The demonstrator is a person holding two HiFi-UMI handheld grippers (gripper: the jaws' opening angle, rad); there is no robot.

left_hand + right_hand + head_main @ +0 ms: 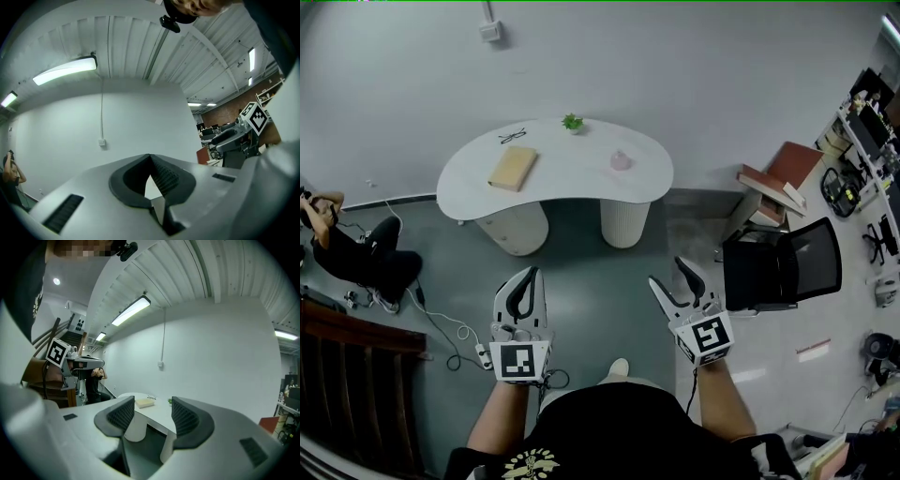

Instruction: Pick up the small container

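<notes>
An office: a black swivel chair (783, 272) near a white kidney-shaped table (572, 178), with equipment shelves (870, 141).

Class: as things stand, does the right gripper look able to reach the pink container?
Probably not yet: the right gripper, jaws open, hangs short of the table bearing the pink container; only floor lies between.

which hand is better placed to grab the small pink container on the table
Likely right: the right tongs are open and the small container sits on the table's right part, nearer them; the left tongs are shut.
</notes>
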